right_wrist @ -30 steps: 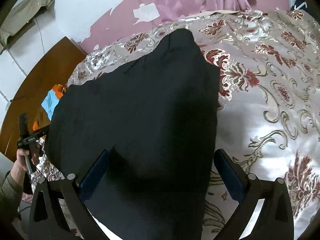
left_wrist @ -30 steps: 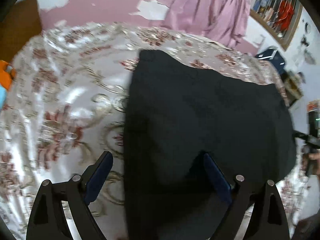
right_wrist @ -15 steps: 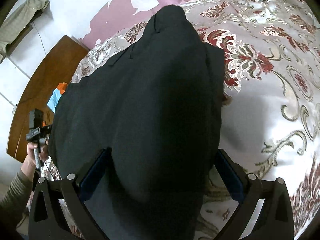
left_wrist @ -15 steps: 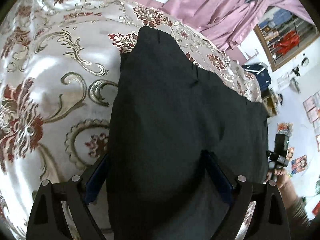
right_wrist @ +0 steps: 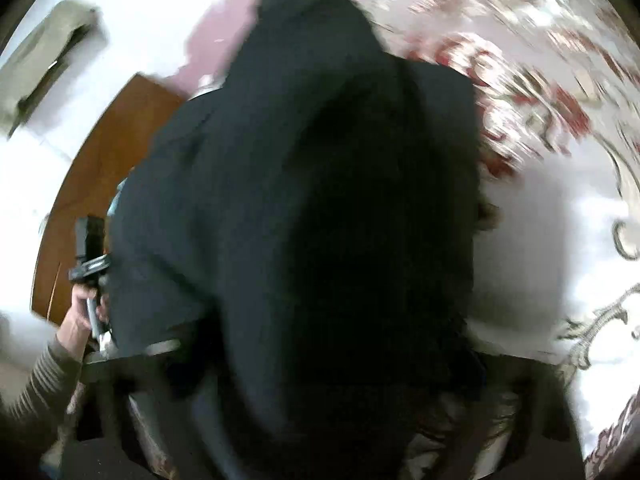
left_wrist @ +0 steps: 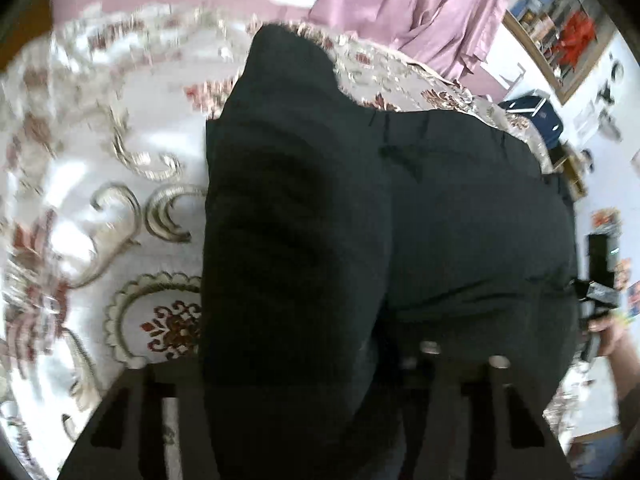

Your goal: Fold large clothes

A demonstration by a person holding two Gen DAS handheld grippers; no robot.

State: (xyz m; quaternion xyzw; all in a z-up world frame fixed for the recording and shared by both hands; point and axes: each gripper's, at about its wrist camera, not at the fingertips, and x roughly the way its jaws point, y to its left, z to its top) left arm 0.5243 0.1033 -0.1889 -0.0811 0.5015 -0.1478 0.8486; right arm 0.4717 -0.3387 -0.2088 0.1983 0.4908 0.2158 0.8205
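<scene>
The black garment [left_wrist: 360,220] lay spread on the bed [left_wrist: 100,208], over its flowered satin cover. The left gripper [left_wrist: 308,364] and the right gripper [right_wrist: 320,344] had each come down at its near edge, one toward each end, probably to lift that edge evenly for a fold. Both had just been closing with cloth between the fingers; whether they already pinched it could not be told.

Bed under shiny floral bedspread [left_wrist: 120,184], one dark garment on top.
Spread silver-white with red flowers and gold scrolls. Black garment [left_wrist: 360,220] lies directly on it, spanning from middle toward right edge in left wrist view; pink cloth [left_wrist: 420,4] heaped at far edge.
</scene>
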